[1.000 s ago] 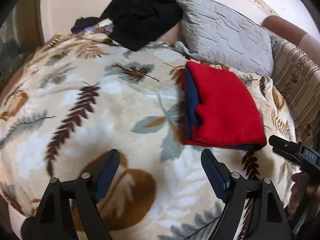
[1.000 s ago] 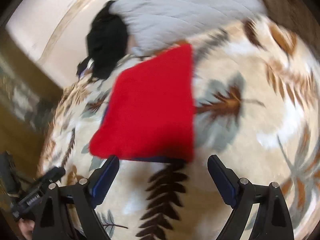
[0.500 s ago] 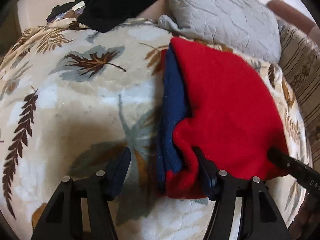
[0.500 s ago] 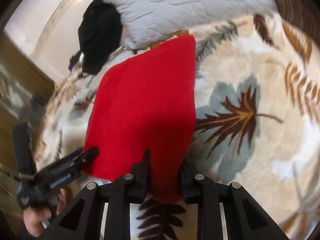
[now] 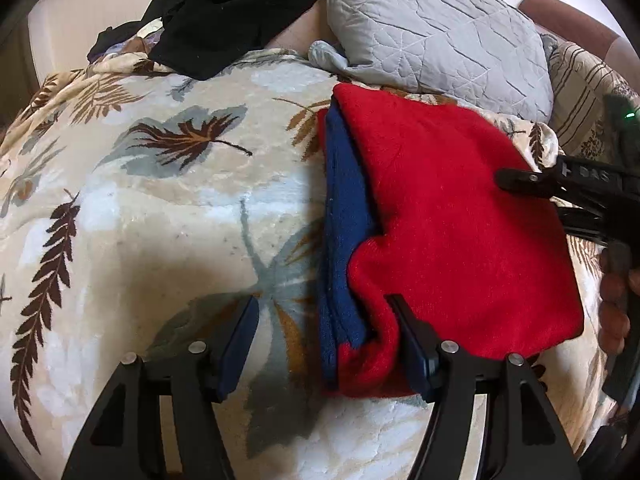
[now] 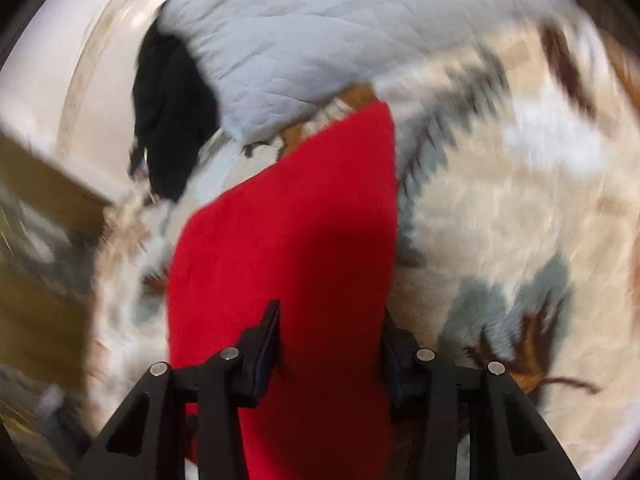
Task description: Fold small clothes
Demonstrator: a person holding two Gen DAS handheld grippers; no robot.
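Observation:
A folded red and blue garment (image 5: 448, 220) lies flat on the leaf-patterned blanket (image 5: 160, 220). My left gripper (image 5: 324, 344) straddles its near left corner and its jaws are opening. The right finger (image 5: 412, 340) rests on the red cloth, while the left finger (image 5: 240, 344) stands on the blanket, apart from the blue edge. In the blurred right wrist view, my right gripper (image 6: 330, 340) is over the garment's (image 6: 288, 232) right side. Its jaws are opening with red cloth between them. One of its fingers (image 5: 520, 178) shows above the garment's far right edge.
A grey quilted pillow (image 5: 432, 32) lies just behind the garment. A pile of black clothes (image 5: 224, 12) sits at the back left. A striped cushion (image 5: 580, 92) is at the right. A person's hand (image 5: 616, 300) holds the right gripper at the right edge.
My left gripper came forward to the garment's near left corner and narrowed. My right gripper closed on the garment's near edge, then widened and slid farther along its right side.

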